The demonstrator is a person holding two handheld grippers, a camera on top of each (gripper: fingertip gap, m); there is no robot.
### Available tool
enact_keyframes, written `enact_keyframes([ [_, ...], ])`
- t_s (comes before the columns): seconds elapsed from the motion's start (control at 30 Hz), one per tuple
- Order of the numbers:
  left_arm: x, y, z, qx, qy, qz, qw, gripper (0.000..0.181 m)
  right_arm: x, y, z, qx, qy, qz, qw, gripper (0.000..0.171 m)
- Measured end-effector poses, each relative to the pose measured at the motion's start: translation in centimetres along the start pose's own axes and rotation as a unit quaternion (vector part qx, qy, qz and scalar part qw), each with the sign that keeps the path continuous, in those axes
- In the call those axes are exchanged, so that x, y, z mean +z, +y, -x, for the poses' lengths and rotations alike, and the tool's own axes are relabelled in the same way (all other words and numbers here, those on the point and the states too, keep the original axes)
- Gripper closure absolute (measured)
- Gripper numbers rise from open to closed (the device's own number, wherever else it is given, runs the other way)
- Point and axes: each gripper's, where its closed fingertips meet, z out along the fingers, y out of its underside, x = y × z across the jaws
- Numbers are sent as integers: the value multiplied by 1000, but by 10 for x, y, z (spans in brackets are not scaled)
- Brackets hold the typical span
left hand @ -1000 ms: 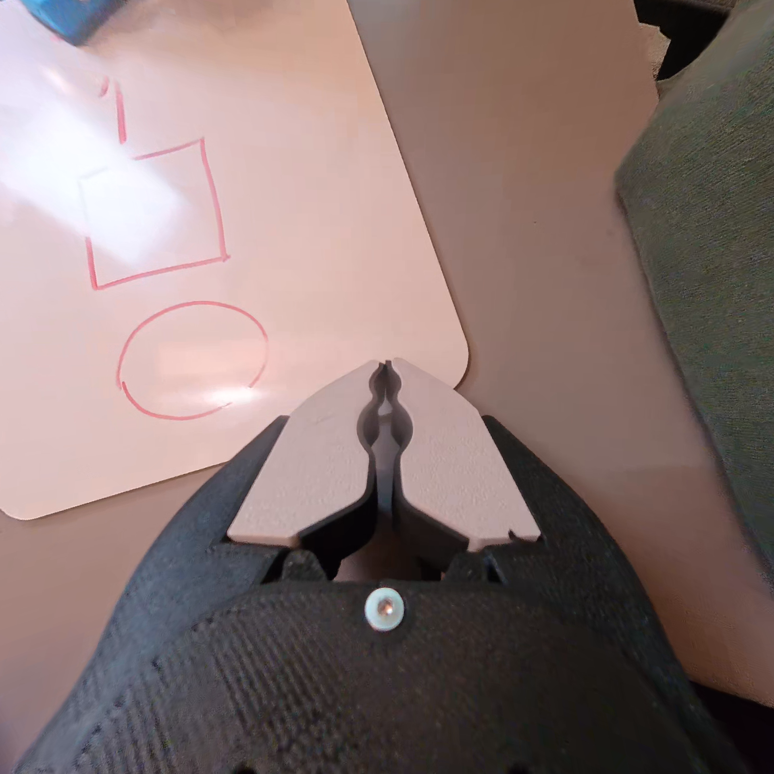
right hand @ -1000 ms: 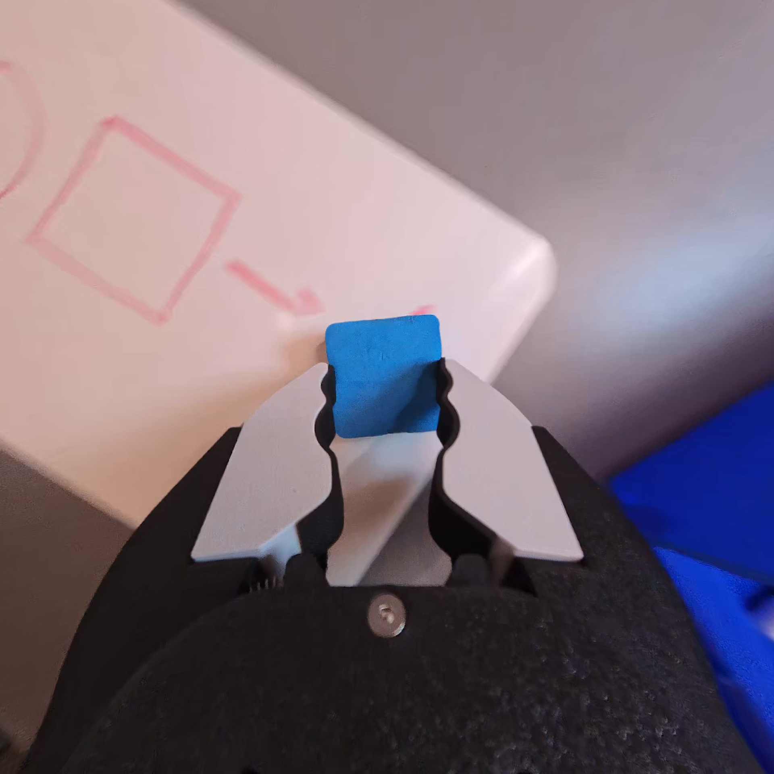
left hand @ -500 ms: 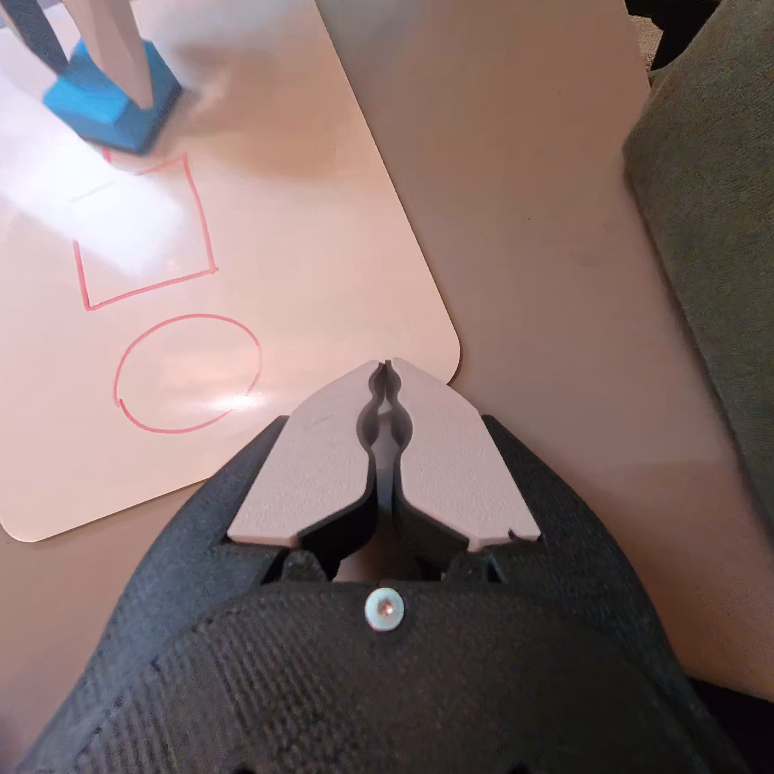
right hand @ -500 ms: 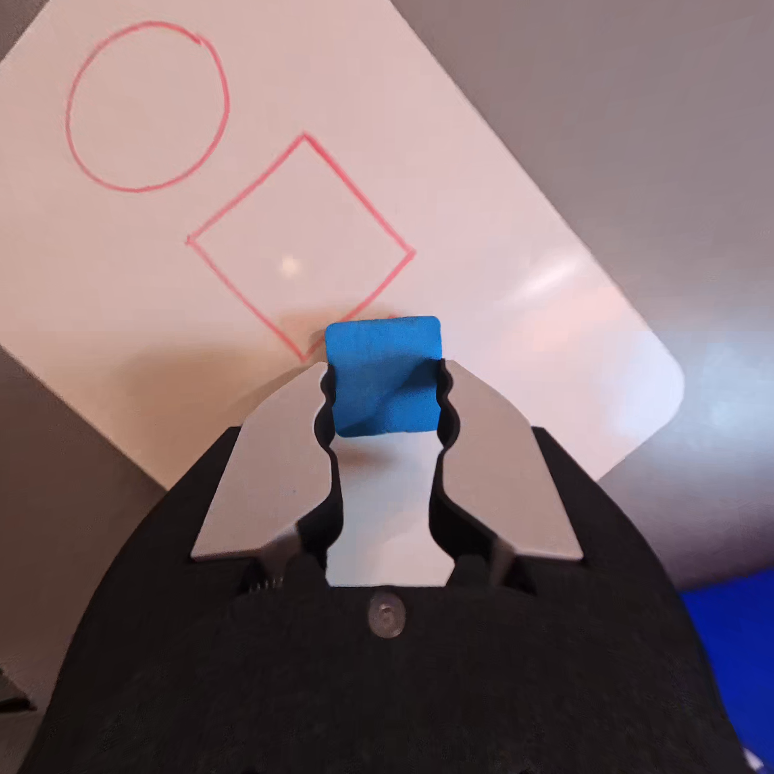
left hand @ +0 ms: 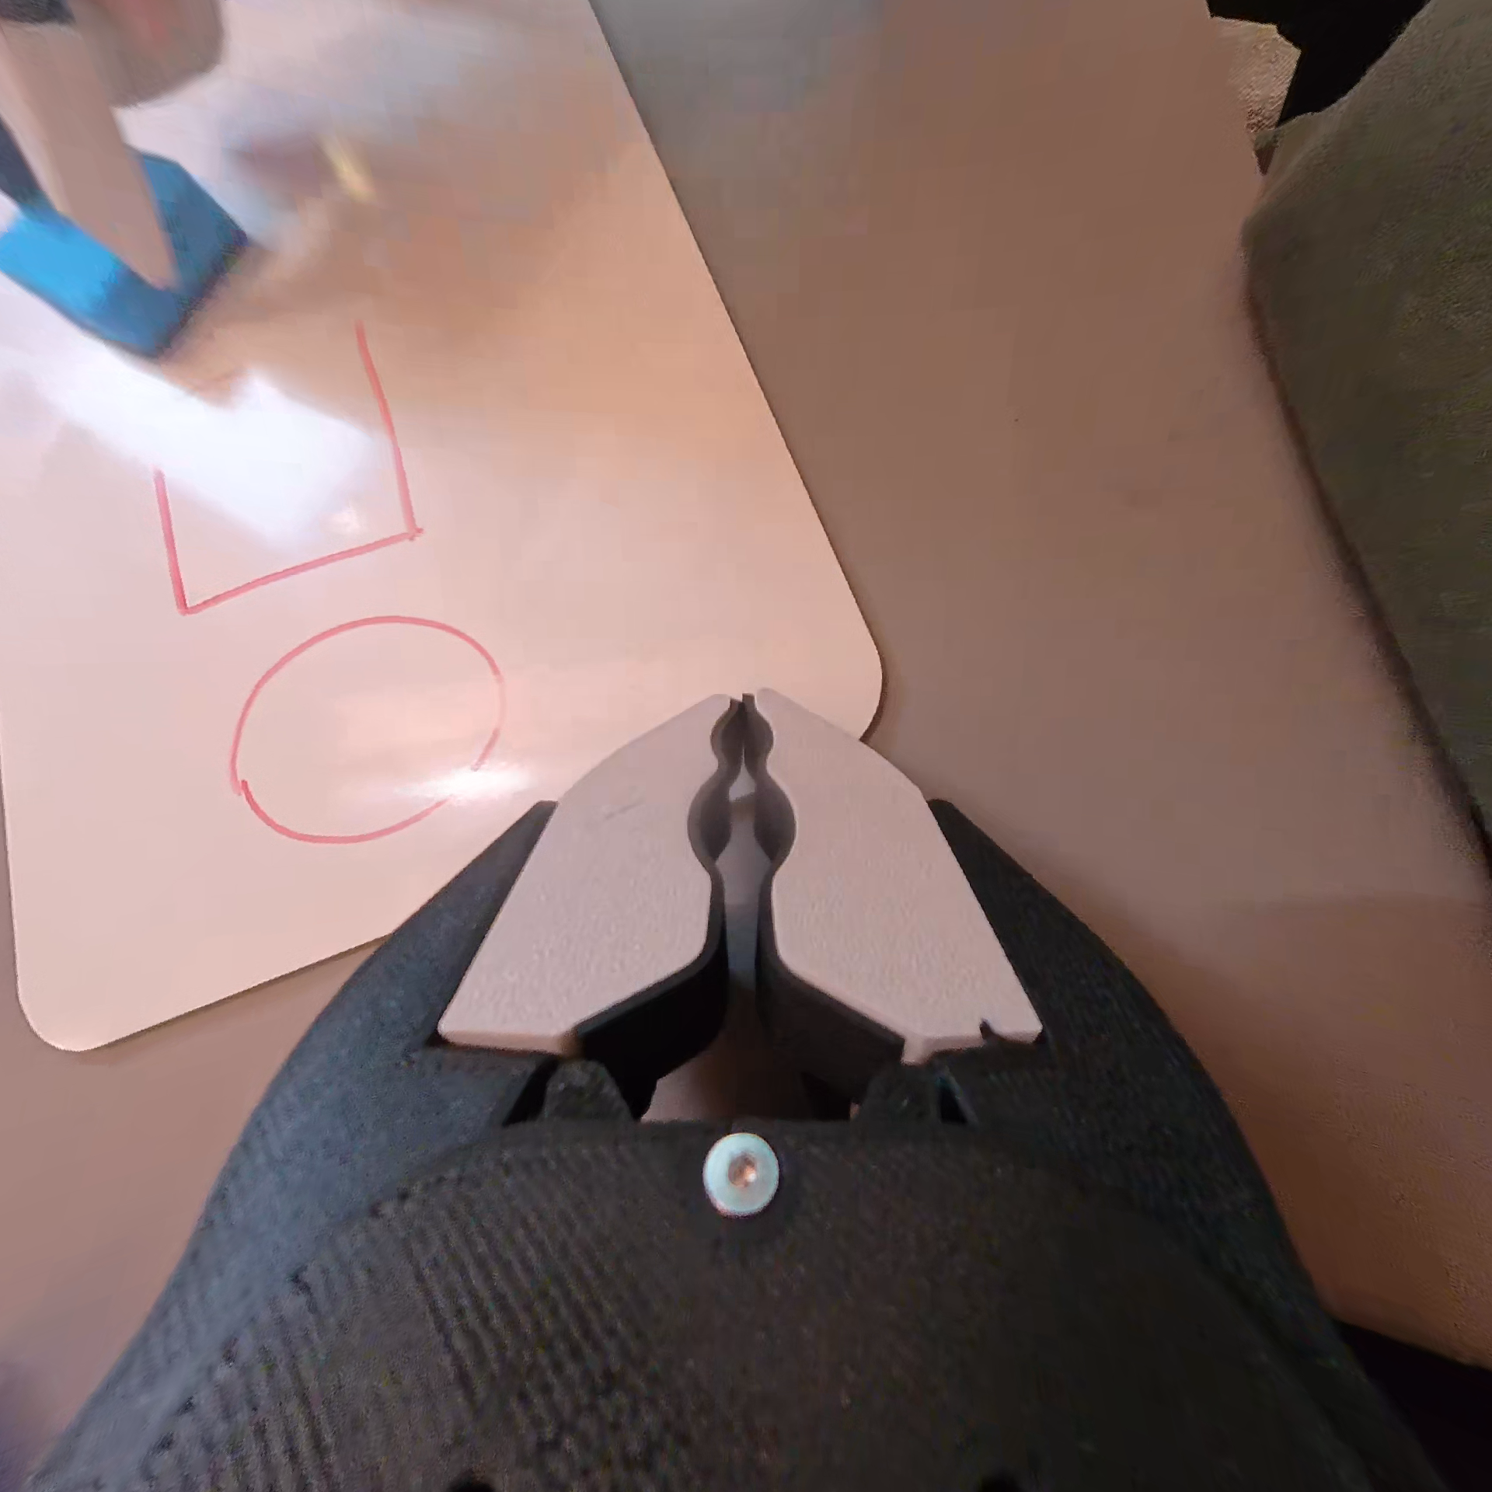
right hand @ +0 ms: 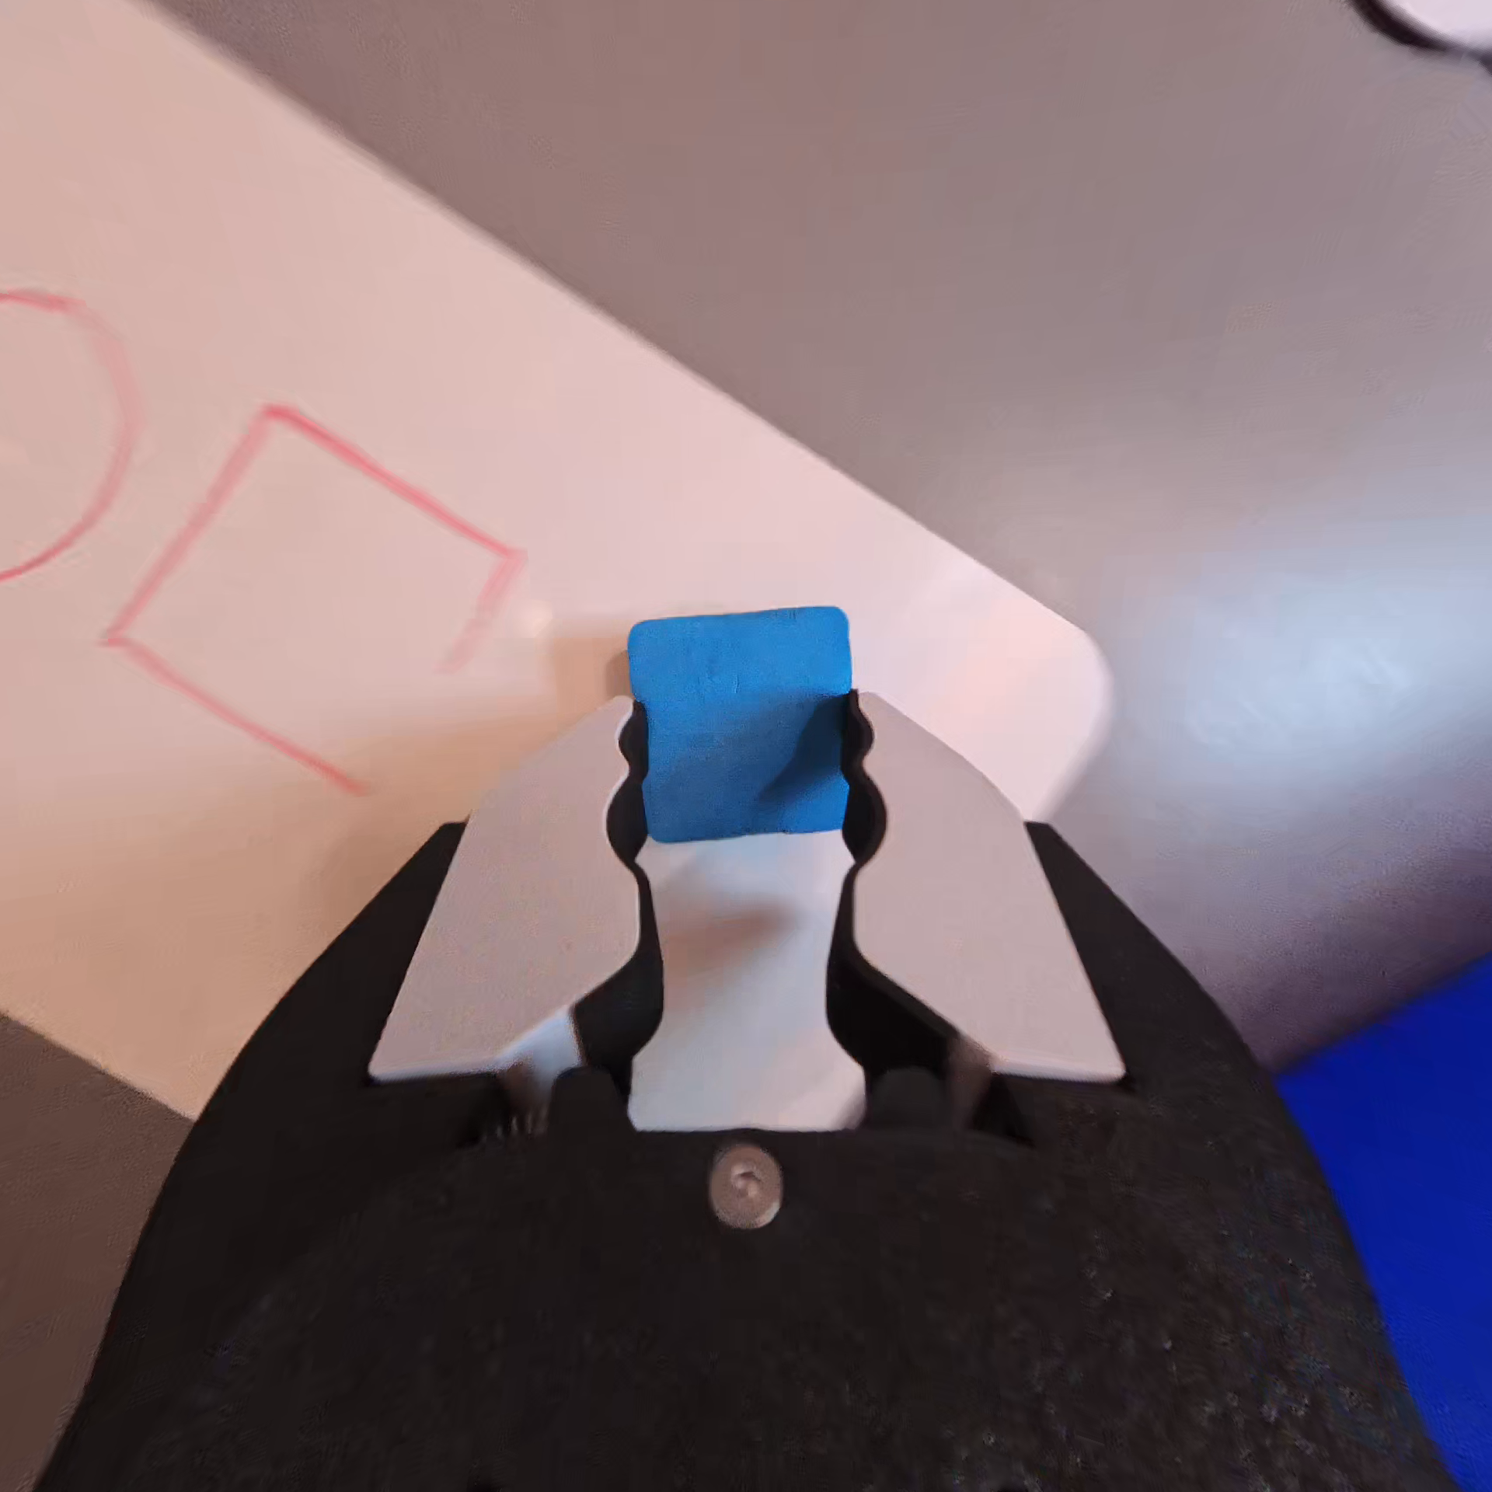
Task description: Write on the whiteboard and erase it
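Observation:
A white whiteboard [left hand: 565, 452] lies flat on the table, also in the right wrist view [right hand: 339, 339]. On it are a red circle [left hand: 367, 728] and a red square [left hand: 291, 517] whose top side is wiped away. My right gripper [right hand: 739, 702] is shut on a blue eraser [right hand: 739, 718] and presses it on the board by the square's corner; the eraser also shows in the left wrist view [left hand: 113, 274]. My left gripper [left hand: 744, 702] is shut and empty, over the board's near right corner.
The board rests on a brown-grey table [left hand: 1009, 404]. A dark green fabric mass [left hand: 1389, 339] lies at the right in the left wrist view. A blue object [right hand: 1405, 1130] sits at the lower right in the right wrist view. My right fingertips sit around 25 centimeters from my left ones.
My right gripper has swept the eraser across the board. The small red mark beyond the square and the square's top side are gone. My left gripper has barely moved.

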Motion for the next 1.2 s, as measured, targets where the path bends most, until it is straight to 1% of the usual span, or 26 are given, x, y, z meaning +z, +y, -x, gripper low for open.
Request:
enact_keyframes([
  [0.03, 0, 0, 0, 1, -3, 0, 1000, 181, -3, 6, -18, 27, 8, -1, 1000, 124],
  [0.07, 0, 0, 0, 2, -5, -2, 1000, 181, -6, 11, -22, 35, 13, 2, 999, 124],
  [0.1, 0, 0, 0, 2, -6, -2, 1000, 181, -8, 14, -10, 21, 12, 9, 1000, 125],
  [0.2, 0, 0, 0, 5, -9, 2, 1000, 181, -5, 8, 77, -74, -40, 20, 996, 124],
  [0.23, 0, 0, 0, 5, -9, 3, 1000, 181, -2, 2, 99, -103, -51, 20, 993, 124],
  [0.27, 0, 0, 0, 3, -7, 3, 1000, 181, 1, -3, 107, -115, -57, 20, 992, 124],
  [0.3, 0, 0, -1, 2, -7, 2, 1000, 181, 4, -9, 100, -105, -57, 19, 993, 124],
  [0.37, 0, 0, -1, 3, -9, 2, 1000, 181, 7, -13, 51, -52, -20, 12, 998, 124],
  [0.43, 0, 0, -1, 5, -12, 2, 1000, 181, 2, -4, 7, 4, 4, 7, 1000, 124],
  [0.47, -1, 0, -1, 5, -12, 0, 1000, 181, -1, 2, 2, 10, 7, 5, 1000, 124],
  [0.5, -1, 0, -1, 4, -12, 0, 1000, 181, -4, 7, 12, -3, 1, 7, 1000, 124],
  [0.57, -1, 1, 0, 0, -11, -1, 1000, 181, -6, 11, 61, -55, -37, 16, 998, 124],
  [0.63, -1, 1, 0, -4, -8, 0, 1000, 181, -3, 4, 109, -120, -57, 17, 991, 124],
  [0.67, -1, 1, 0, -6, -7, 0, 1000, 181, 0, -1, 118, -140, -58, 16, 988, 124],
  [0.7, -1, 1, 0, -6, -8, 0, 1000, 181, 3, -6, 115, -137, -58, 14, 989, 124],
  [0.73, -1, 1, 0, -5, -9, 0, 1000, 181, 5, -11, 96, -110, -49, 10, 993, 124],
  [0.77, -1, 1, -1, -5, -10, 1, 1000, 181, 7, -12, 68, -75, -30, 6, 997, 124],
  [0.83, -1, 1, -1, -5, -13, 2, 1000, 181, 2, -3, 20, -17, -9, 0, 1000, 124],
  [0.87, -1, 1, -1, -5, -14, 2, 1000, 181, -2, 4, 12, -5, -6, -2, 1000, 124],
  [0.9, -2, 2, -1, -5, -15, 3, 1000, 181, -6, 11, 19, -10, -7, 0, 1000, 125],
  [0.93, -2, 2, -1, -6, -14, 3, 1000, 181, -9, 16, 38, -30, -17, 5, 999, 125],
  [1.03, -1, 2, 0, -14, -7, 1, 1000, 181, -8, 13, 116, -111, -59, 11, 992, 124],
  [1.07, -1, 2, 0, -16, -5, 2, 1000, 181, -5, 8, 132, -134, -65, 10, 989, 124],
  [1.1, -2, 2, 0, -16, -6, 3, 1000, 181, -2, 2, 135, -144, -69, 8, 987, 124],
  [1.13, -2, 2, 0, -14, -7, 3, 1000, 181, 1, -5, 124, -130, -68, 3, 989, 124],
  [1.2, -2, 2, -1, -14, -8, 3, 1000, 181, 5, -9, 69, -61, -35, -7, 998, 124],
])
